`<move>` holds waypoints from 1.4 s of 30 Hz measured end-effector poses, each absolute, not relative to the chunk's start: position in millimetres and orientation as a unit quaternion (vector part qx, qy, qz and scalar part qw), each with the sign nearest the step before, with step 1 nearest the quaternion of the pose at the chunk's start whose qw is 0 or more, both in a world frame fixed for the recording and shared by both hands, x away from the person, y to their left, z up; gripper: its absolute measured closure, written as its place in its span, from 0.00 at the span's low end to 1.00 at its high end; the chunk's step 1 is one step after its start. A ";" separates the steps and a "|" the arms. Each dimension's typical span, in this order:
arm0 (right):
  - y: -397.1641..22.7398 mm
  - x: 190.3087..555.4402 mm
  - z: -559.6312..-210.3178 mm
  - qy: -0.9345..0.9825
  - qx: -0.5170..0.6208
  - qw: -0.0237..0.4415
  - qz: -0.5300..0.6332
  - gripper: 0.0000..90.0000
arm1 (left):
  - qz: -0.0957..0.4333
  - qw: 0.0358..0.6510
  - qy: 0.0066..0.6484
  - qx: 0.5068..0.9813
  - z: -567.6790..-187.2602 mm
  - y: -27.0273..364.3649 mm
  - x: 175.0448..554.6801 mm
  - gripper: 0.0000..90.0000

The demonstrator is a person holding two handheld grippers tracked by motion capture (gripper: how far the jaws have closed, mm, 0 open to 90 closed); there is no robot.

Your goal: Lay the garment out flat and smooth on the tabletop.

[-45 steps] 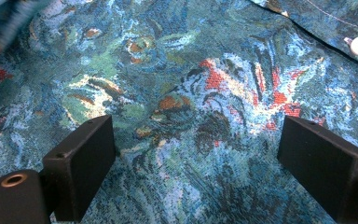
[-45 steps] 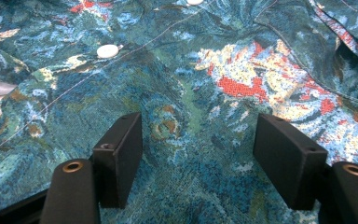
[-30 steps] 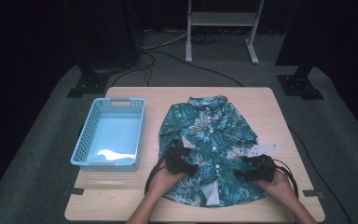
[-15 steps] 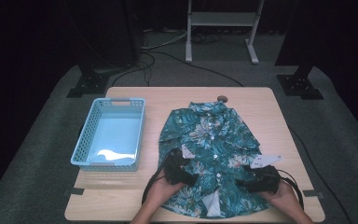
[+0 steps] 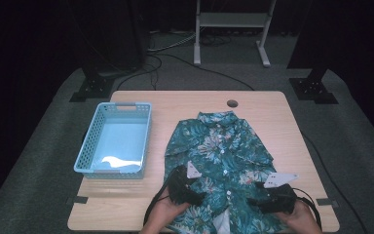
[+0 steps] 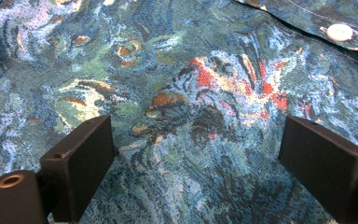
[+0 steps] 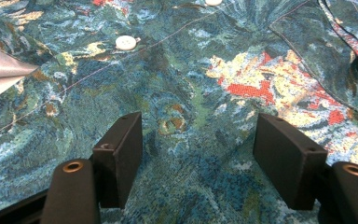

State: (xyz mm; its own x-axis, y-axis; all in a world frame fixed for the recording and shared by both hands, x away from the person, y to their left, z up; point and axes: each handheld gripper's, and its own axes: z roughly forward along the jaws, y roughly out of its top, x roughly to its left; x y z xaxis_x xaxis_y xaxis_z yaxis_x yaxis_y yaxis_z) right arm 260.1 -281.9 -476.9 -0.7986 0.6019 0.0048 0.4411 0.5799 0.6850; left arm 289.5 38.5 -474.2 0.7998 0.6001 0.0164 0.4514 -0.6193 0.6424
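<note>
A teal short-sleeved shirt with a floral print and white buttons (image 5: 222,165) lies spread flat, collar away from the person, on the pale wooden table (image 5: 175,100); its hem reaches the table's near edge. Left of the shirt, just beside its sleeve but apart from it, stands a light blue perforated plastic basket (image 5: 92,139). Beyond the shirt's collar a small round hole (image 5: 232,103) is cut in the tabletop. Past the far edge of the table, behind the shirt, are a white metal frame (image 5: 233,19) and black cables (image 5: 175,53) on the grey floor.

The left gripper (image 5: 192,196) rests over the shirt's near left part, the right gripper (image 5: 255,201) over its near right part, each held in a hand. Nothing lies between the grippers and the cloth.

The left gripper view looks straight onto the fabric: its jaws stand wide apart with flat cloth between them, a white button (image 6: 339,32) near the placket edge. The right gripper (image 7: 198,158) view likewise shows jaws spread wide over smooth cloth, with another button (image 7: 125,42) and a stitched seam beyond them, detail too fine for the high view.
</note>
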 end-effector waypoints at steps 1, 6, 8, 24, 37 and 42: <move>-281.6 258.5 -476.7 0.882 0.295 0.114 0.350 0.36 | 0.115 0.326 0.294 0.891 -474.8 39.8 286.1 0.11; -278.8 250.6 -475.9 0.885 0.290 0.110 0.346 0.36 | 0.116 0.331 0.291 0.890 -475.6 44.1 275.3 0.11; -277.4 247.7 -475.4 0.888 0.287 0.108 0.343 0.36 | 0.115 0.330 0.290 0.891 -475.4 44.3 273.4 0.11; -268.2 280.6 -454.9 0.899 0.278 0.101 0.322 0.35 | 0.124 0.316 0.290 0.895 -470.9 41.7 301.2 0.10; -262.0 343.1 -464.7 0.893 0.307 0.117 0.307 0.36 | 0.118 0.345 0.286 0.886 -477.9 48.3 299.9 0.10; -261.3 340.8 -469.1 0.891 0.310 0.116 0.310 0.35 | 0.119 0.346 0.284 0.886 -478.2 49.7 296.2 0.10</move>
